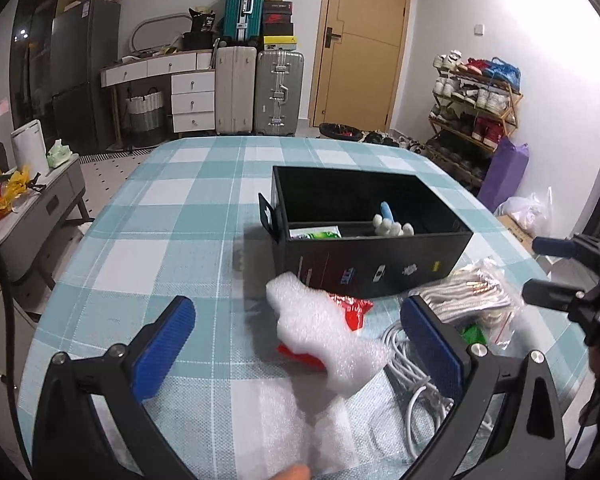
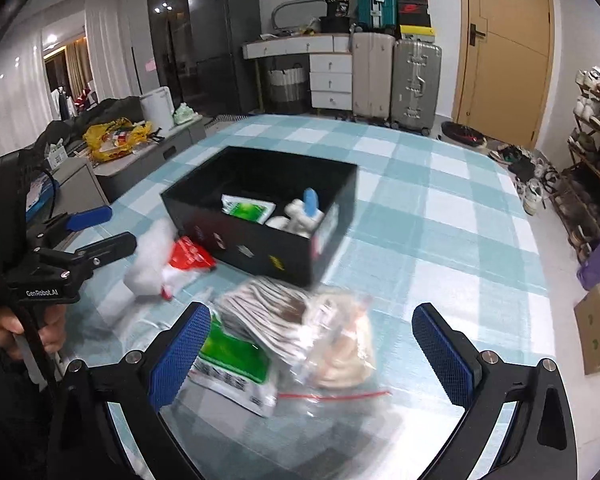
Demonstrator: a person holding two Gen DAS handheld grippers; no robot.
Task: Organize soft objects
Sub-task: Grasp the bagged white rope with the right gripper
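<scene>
A black box stands on the checked table and holds a green-white packet and a white and blue soft thing. In front of it lie white foam, a red packet, a bag of white rope, a green packet and a clear zip bag. My left gripper is open around the foam. My right gripper is open over the rope and zip bag.
A white cable lies by the left gripper's right finger. The table stretches beyond the box. Suitcases, a drawer unit, a door and a shoe rack stand behind. A low grey cabinet stands at the left.
</scene>
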